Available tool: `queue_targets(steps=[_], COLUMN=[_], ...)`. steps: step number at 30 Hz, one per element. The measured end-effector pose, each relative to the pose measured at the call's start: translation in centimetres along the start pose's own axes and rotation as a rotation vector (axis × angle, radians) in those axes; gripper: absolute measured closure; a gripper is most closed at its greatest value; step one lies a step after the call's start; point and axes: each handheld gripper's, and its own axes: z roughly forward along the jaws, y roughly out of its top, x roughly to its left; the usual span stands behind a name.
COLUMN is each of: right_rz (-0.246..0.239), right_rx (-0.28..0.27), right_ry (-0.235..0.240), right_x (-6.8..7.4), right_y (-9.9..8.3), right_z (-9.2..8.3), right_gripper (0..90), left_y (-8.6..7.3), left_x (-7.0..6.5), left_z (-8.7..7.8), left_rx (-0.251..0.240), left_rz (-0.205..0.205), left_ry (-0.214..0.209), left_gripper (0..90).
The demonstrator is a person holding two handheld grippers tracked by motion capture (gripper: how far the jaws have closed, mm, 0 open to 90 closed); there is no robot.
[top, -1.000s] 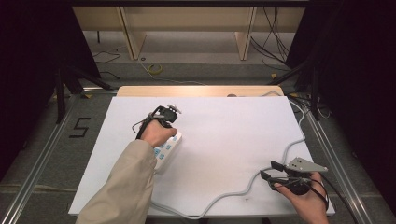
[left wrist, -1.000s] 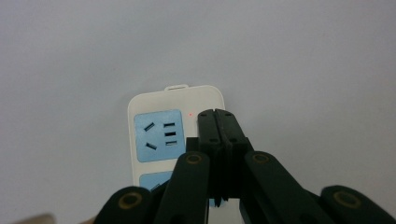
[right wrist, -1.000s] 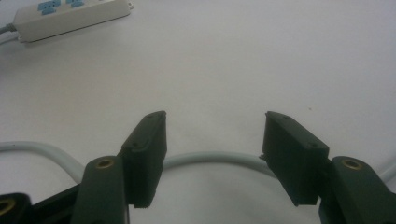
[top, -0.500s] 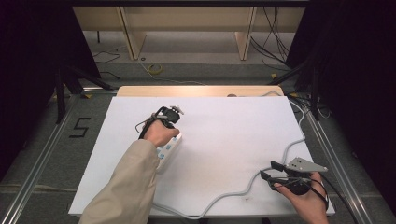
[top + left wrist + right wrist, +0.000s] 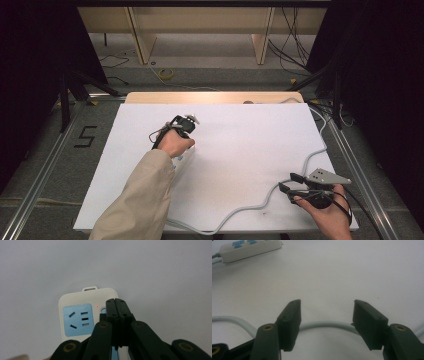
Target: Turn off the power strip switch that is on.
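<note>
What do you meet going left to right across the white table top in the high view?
Person's sleeve → left tongs, held over the power strip → grey cable snaking across the sheet → right tongs in the right hand, near the table's right edge.

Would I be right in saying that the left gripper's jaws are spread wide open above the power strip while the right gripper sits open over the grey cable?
Not quite: the left gripper has its jaws closed together, not spread, tips over the power strip beside its socket, as the left gripper view shows. The rest holds: the right gripper is open over the grey cable.
</note>
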Motion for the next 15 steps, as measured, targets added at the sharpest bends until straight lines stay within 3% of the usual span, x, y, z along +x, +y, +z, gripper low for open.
queue_targets(steps=[15], right_rz=[0.002], right_rx=[0.005], right_ry=[0.002], right_x=[0.06], right_y=[0.00], right_z=[0.04], right_gripper=[40.6], left_y=[0.03], left_x=[0.15], left_z=[0.19], left_rx=[0.006], left_rz=[-0.008], left_ry=[0.005], left_gripper=[89.6])
